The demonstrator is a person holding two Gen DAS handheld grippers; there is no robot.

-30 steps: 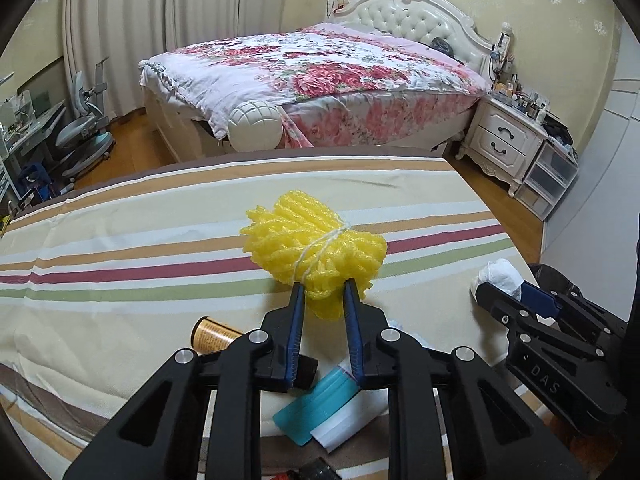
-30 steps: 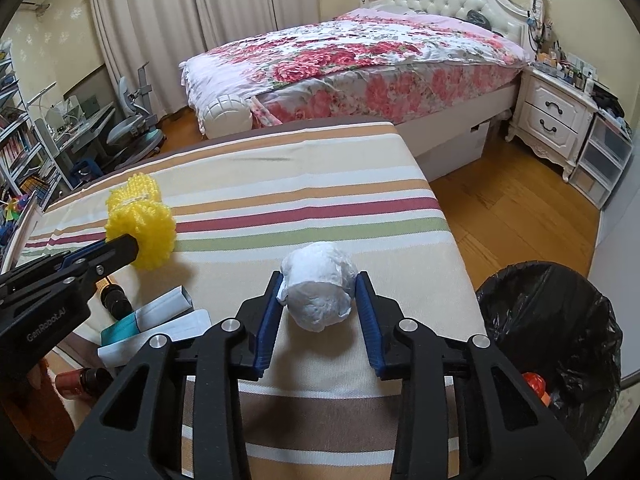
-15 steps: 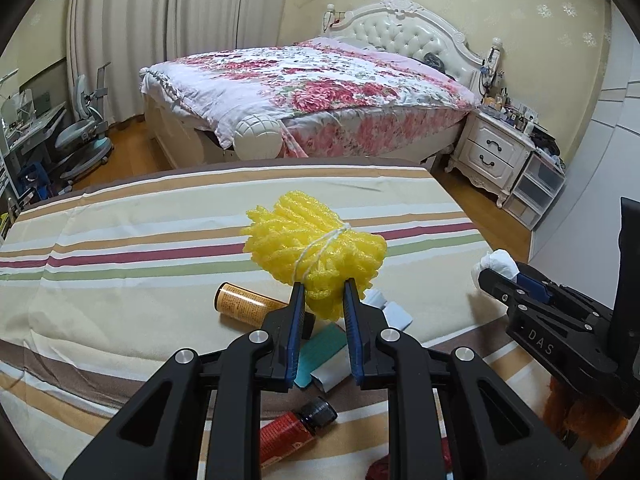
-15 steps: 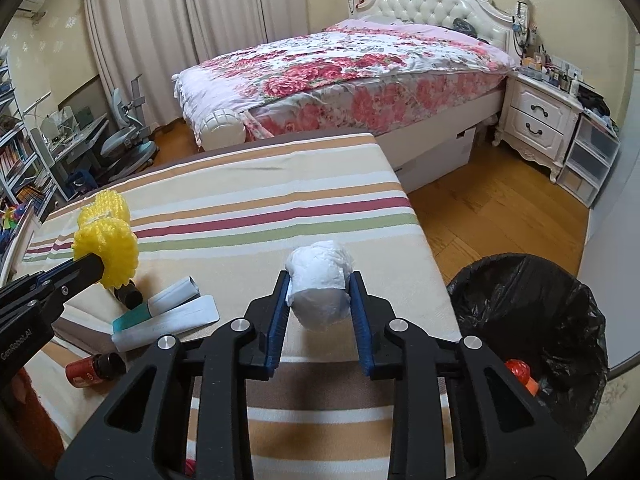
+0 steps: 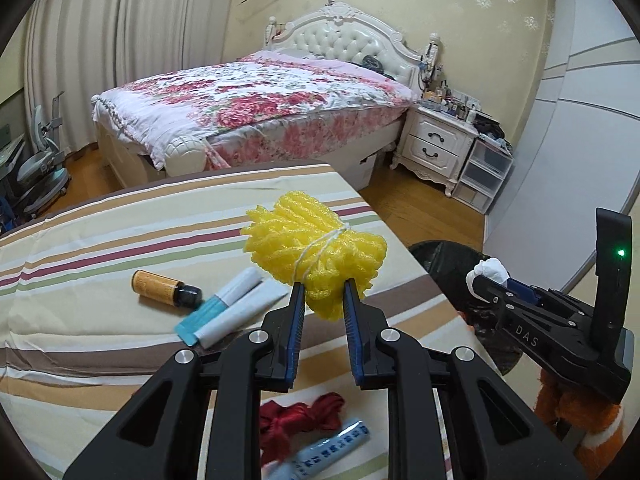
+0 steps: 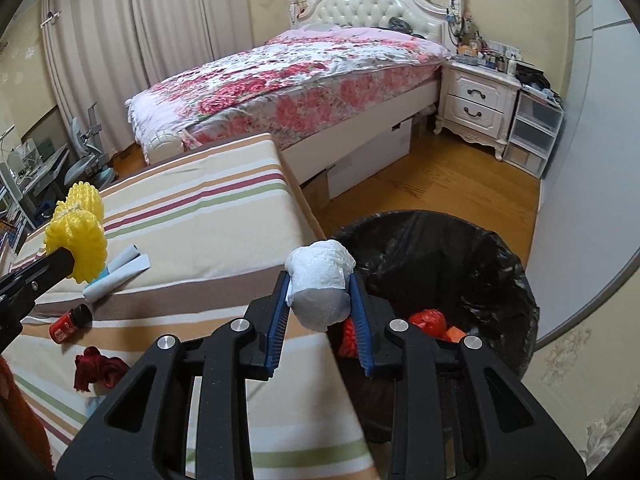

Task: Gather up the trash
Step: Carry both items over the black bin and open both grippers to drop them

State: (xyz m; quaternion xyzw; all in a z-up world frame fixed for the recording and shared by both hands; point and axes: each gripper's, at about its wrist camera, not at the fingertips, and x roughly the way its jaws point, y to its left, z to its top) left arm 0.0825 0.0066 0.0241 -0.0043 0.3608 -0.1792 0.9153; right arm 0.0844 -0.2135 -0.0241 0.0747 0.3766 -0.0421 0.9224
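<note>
My left gripper (image 5: 322,294) is shut on a yellow foam net bundle (image 5: 316,250) tied with white string, held above the striped table (image 5: 100,240). The bundle also shows in the right wrist view (image 6: 78,240). My right gripper (image 6: 320,292) is shut on a white crumpled paper ball (image 6: 320,284), held at the table's right edge beside the black-lined trash bin (image 6: 460,256). The bin holds red and orange trash (image 6: 430,320). The right gripper also shows in the left wrist view (image 5: 484,280).
On the table lie an amber bottle (image 5: 164,288), a teal-and-white tube (image 5: 228,310), a red cloth (image 5: 300,420), a blue-labelled tube (image 5: 332,448) and a red bottle (image 6: 70,322). A bed (image 6: 300,68) and a nightstand (image 6: 476,104) stand behind, with wood floor (image 6: 440,176) between.
Both grippers have moved right and pulled back with their loads. The right gripper now holds the paper ball next to the bin. More table items have come into view.
</note>
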